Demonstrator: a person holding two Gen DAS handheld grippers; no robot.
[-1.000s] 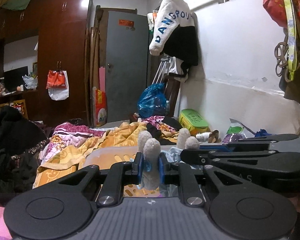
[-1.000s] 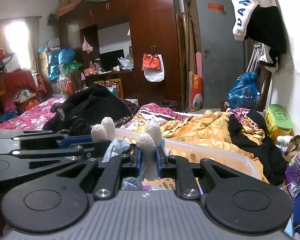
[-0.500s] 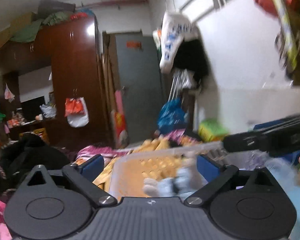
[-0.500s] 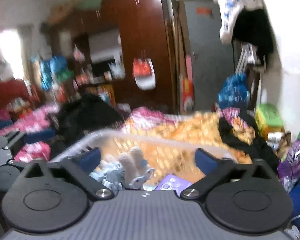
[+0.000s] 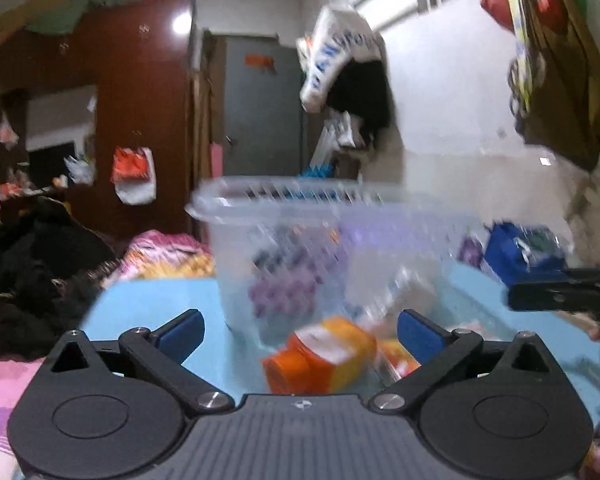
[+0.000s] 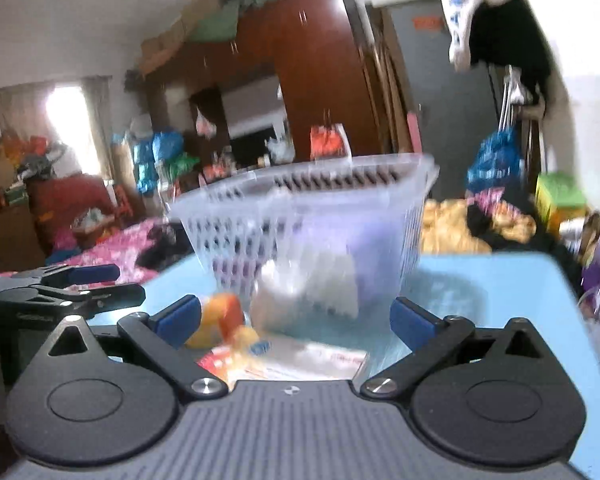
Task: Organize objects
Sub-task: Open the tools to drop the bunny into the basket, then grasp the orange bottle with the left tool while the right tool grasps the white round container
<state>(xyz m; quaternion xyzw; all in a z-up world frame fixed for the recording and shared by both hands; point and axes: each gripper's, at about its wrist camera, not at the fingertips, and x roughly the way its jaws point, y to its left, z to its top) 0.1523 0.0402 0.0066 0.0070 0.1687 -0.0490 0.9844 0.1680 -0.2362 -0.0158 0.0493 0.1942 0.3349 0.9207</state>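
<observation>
now | left tongs (image 5: 300, 330): spread wide, empty | right tongs (image 6: 296, 320): spread wide, empty | basket (image 6: 414, 216) ahead

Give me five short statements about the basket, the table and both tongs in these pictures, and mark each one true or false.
1. The pale slotted basket stands on a light blue table. True.
2. The left tongs are clamped on the orange bottle. False: they stand wide open, and the bottle lies loose on the table in front of them.
3. The right tongs stand wide open. True.
4. The basket is empty. False: purple and white items show through its wall, too blurred to name.
5. A flat printed packet lies on the table near the right tongs. True.
</observation>
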